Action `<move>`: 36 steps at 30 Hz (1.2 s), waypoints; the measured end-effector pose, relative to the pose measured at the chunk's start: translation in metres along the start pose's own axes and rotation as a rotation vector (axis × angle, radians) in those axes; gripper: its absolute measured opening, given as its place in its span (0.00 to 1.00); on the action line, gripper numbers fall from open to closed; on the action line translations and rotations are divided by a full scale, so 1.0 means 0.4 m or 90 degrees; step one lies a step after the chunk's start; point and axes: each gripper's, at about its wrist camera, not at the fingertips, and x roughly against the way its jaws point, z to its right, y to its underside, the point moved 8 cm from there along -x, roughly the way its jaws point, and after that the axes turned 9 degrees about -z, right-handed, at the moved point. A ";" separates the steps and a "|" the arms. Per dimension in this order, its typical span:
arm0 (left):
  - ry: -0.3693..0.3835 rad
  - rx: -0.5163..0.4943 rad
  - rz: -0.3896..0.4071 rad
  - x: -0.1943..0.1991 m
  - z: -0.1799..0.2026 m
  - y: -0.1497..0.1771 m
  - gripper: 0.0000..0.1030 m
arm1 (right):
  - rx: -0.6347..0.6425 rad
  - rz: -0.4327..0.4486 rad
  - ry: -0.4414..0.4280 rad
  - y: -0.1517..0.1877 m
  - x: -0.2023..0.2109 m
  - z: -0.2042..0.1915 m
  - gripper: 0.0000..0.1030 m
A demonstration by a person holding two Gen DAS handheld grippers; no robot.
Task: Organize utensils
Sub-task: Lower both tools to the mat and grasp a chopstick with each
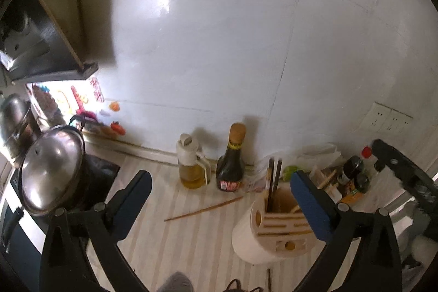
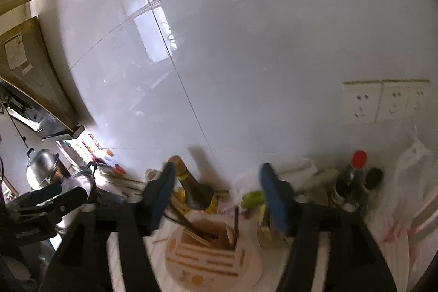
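A round wooden utensil holder [image 1: 273, 231] stands on the striped counter, with dark chopsticks [image 1: 274, 182] upright in it. A single wooden chopstick [image 1: 204, 209] lies loose on the counter left of the holder. My left gripper [image 1: 220, 199] is open and empty, above the counter with the holder by its right finger. My right gripper [image 2: 216, 193] is open and empty, just above the holder [image 2: 210, 256], which has dark chopsticks [image 2: 236, 220] in it. The right gripper also shows at the left wrist view's right edge [image 1: 405, 171].
An oil jug [image 1: 191, 166] and a dark sauce bottle [image 1: 230, 160] stand against the tiled wall. A lidded steel pot [image 1: 52, 168] sits on the stove at left. Small bottles [image 1: 353, 171], plastic bags [image 2: 408, 182] and wall sockets [image 2: 383, 100] are at right.
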 end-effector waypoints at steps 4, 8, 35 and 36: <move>0.005 -0.006 -0.025 -0.014 -0.001 0.091 1.00 | -0.024 0.008 0.023 0.084 0.069 0.058 1.00; 0.001 -0.034 -0.076 -0.052 0.026 0.210 1.00 | -0.055 0.016 0.090 0.192 0.120 0.150 1.00; -0.002 -0.154 -0.443 -0.480 0.364 0.804 0.15 | -0.200 -0.444 0.198 0.890 -0.166 0.616 0.42; -0.005 -0.155 -0.442 -0.480 0.366 0.804 0.08 | -0.194 -0.456 0.197 0.899 -0.176 0.610 0.34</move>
